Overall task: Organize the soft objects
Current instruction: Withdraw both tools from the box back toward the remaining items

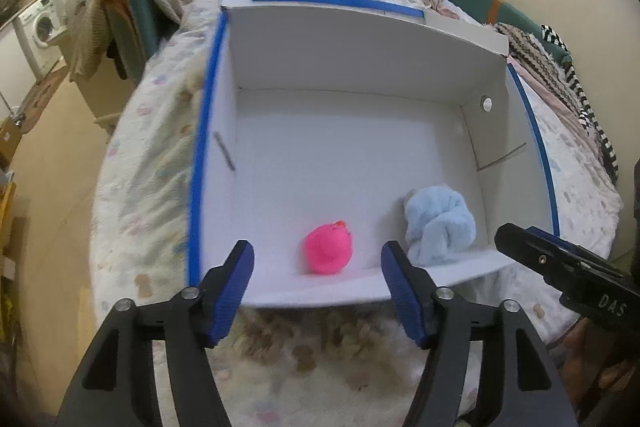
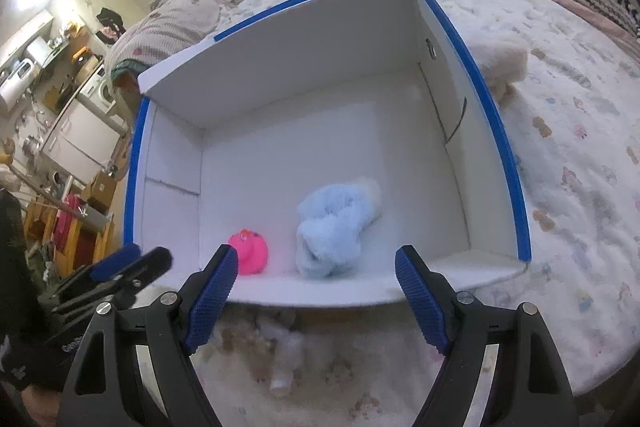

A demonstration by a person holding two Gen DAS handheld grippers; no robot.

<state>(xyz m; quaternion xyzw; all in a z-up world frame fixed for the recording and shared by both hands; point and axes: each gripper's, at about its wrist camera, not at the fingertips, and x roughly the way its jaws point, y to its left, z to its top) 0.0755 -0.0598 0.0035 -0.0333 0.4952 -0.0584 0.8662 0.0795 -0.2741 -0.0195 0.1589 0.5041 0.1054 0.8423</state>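
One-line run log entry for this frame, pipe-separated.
left gripper: open, empty | right gripper: open, empty | white box: on bed | pink toy: in box | blue cloth: in box, beside toy

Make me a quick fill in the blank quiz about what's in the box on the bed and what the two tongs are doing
The white box holds ____ soft items.
The pink toy lies to the ____ of the light blue cloth in both views.
The left tongs and right tongs are both ____ and hold nothing.
The box rim carries tape coloured ____.

Missing words: two; left; open; blue
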